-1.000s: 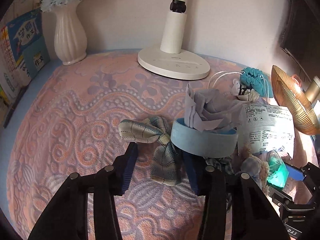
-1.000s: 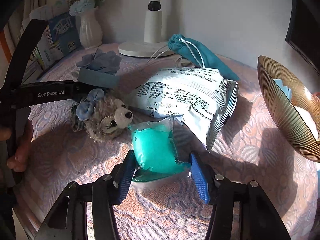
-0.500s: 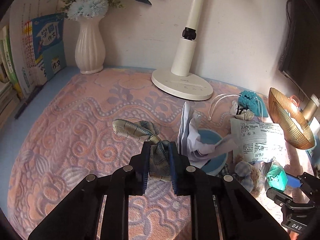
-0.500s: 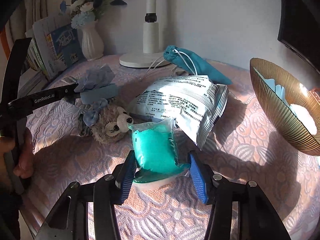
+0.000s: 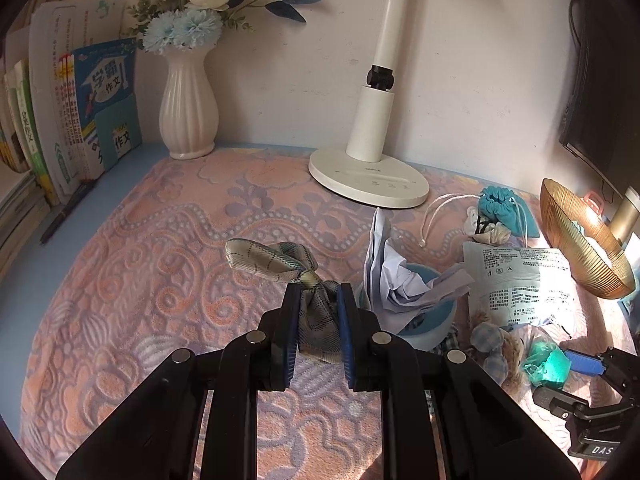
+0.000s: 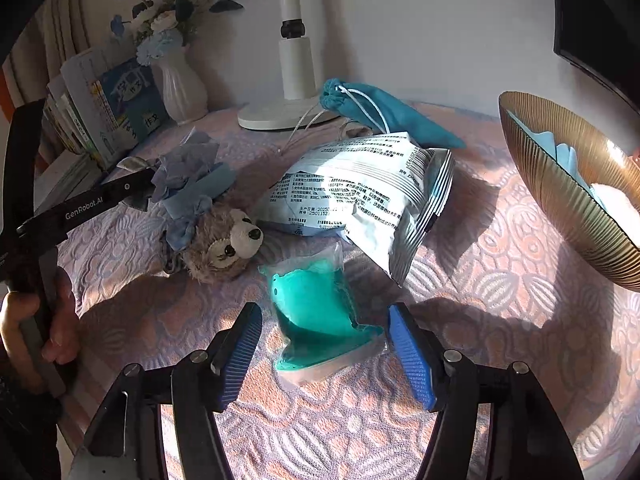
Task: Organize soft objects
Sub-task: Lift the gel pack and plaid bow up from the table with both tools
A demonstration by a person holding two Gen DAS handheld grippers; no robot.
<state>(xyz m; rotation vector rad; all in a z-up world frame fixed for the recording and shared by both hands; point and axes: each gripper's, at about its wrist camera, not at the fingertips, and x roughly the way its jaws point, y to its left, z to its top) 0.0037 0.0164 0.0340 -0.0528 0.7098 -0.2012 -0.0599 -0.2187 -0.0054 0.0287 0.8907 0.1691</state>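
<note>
My left gripper [image 5: 318, 300] is shut on a plaid green-grey cloth bow [image 5: 280, 264] and holds it lifted over the pink patterned cover. My right gripper [image 6: 326, 328] is open, its blue pads either side of a teal soft pouch in clear wrap [image 6: 320, 312] that lies on the cover. A plush bear head [image 6: 224, 244] lies left of the pouch, with a blue bowl of crumpled lilac paper [image 6: 192, 184] behind it. A white printed packet [image 6: 360, 192] and a teal drawstring bag [image 6: 384, 116] lie beyond.
A gold ribbed bowl [image 6: 568, 196] stands at the right. A white lamp base [image 5: 368, 176], a white vase with flowers [image 5: 188, 112] and a row of books [image 5: 72, 112] line the back and left. A dark monitor edge [image 5: 600, 80] is at the far right.
My left gripper shut on the plaid bow and lifted it up and back from the cover. My right gripper stayed open around the teal pouch, drawing slightly back.
</note>
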